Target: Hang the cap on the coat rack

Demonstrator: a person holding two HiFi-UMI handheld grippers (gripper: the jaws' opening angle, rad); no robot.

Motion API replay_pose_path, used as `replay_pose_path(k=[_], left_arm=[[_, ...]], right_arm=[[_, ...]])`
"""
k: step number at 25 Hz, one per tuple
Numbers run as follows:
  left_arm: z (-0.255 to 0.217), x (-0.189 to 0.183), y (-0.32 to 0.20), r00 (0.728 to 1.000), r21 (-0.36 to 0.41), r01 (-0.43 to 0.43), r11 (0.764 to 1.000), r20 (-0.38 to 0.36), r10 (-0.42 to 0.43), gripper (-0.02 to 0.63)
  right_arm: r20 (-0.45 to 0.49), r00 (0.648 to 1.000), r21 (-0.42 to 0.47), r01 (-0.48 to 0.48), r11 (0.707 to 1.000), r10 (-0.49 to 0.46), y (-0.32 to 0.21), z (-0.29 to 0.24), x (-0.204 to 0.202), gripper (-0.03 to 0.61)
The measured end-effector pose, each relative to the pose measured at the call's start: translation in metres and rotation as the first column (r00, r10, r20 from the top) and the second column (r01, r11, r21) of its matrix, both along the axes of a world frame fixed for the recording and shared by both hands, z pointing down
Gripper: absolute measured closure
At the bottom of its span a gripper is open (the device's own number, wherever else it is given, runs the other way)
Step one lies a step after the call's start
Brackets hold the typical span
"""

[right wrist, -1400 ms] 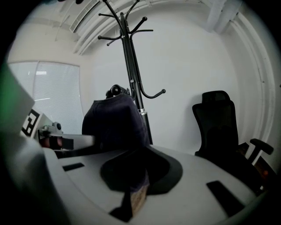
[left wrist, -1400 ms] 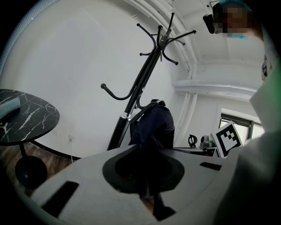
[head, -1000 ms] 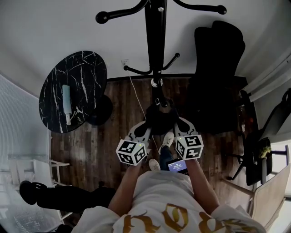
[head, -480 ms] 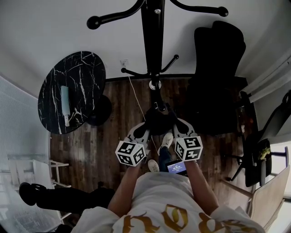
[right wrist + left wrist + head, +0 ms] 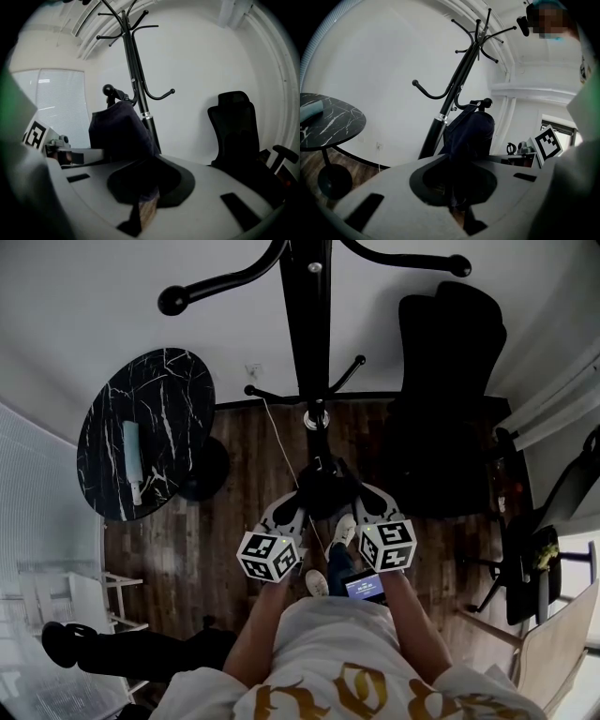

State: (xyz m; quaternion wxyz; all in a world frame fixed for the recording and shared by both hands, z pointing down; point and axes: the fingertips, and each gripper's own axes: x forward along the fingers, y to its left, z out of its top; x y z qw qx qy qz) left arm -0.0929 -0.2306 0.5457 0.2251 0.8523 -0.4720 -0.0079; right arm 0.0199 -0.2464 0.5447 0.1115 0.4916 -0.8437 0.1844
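In the head view a dark cap (image 5: 325, 491) hangs between my two grippers, in front of the black coat rack (image 5: 302, 324). My left gripper (image 5: 302, 497) is shut on the cap's left side and my right gripper (image 5: 360, 495) is shut on its right side. The left gripper view has the cap (image 5: 469, 132) bunched above the jaws, with the rack's pole (image 5: 457, 86) and hooks behind it. The cap (image 5: 119, 130) also fills the middle of the right gripper view, left of the rack (image 5: 136, 65). A curved lower hook (image 5: 161, 96) sticks out to the right.
A round black marble table (image 5: 173, 390) stands at the left with a pale object (image 5: 131, 451) on it. A black office chair (image 5: 450, 381) stands right of the rack. A white cable (image 5: 281, 442) runs over the wooden floor. My shoes (image 5: 345, 529) are below the grippers.
The head view has drifted, so the rack's top arm and the table sit a little further left. Both grippers and the cap keep their place.
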Motion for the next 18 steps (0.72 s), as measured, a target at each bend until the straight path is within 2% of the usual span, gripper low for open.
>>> replay_pose_path(k=[18], left_arm=[[0.009, -0.006, -0.026, 1.000, -0.008, 0.010, 1.000, -0.007, -0.010, 0.586]], right_arm=[[-0.017, 1.000, -0.008, 0.016, 1.000, -0.017, -0.024, 0.008, -0.005, 0.554]])
